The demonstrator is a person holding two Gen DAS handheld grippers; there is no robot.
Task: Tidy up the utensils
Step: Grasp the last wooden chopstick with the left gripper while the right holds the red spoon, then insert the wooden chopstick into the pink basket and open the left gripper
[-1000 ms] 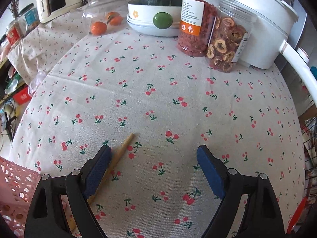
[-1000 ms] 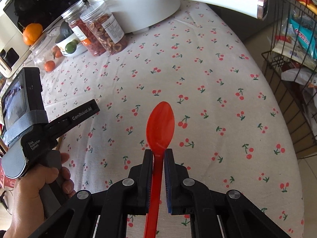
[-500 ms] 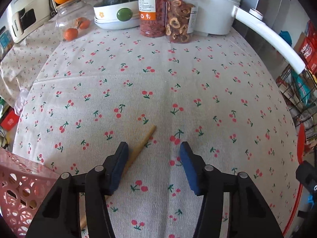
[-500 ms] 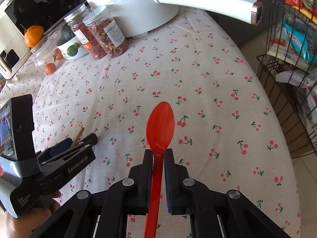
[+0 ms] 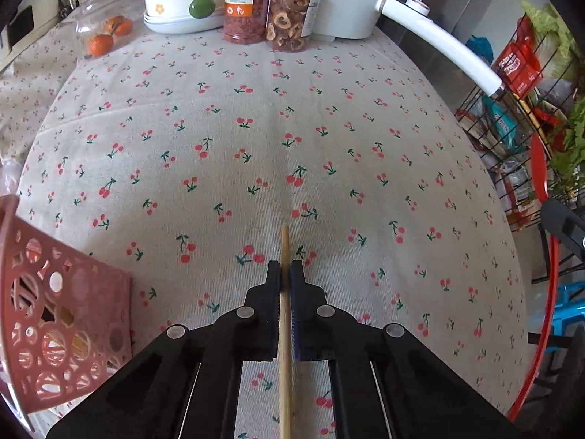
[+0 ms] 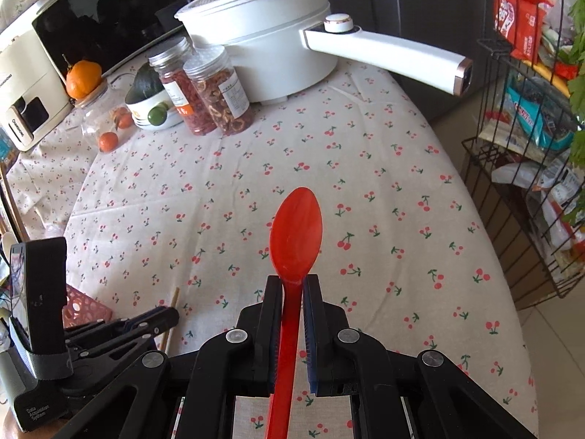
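Rear ends of chopstick (image 5: 285, 329) and red spoon (image 6: 292, 256) cut off by frame edge

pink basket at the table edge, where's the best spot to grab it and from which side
Judging by its pose, take the pink basket by its upright perforated wall near the rim, coming from above, one finger inside and one outside. Both grippers are occupied: left gripper on the chopstick, right gripper on the red spoon.

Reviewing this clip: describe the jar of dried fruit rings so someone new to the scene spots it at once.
Start at the big white pot at the table's far edge. Two clear screw-lid jars stand before it; the jar of dried fruit rings is the one nearer the pot. It holds pale tan rings, while its neighbour, the jar of red berries, holds small dark-red pieces.
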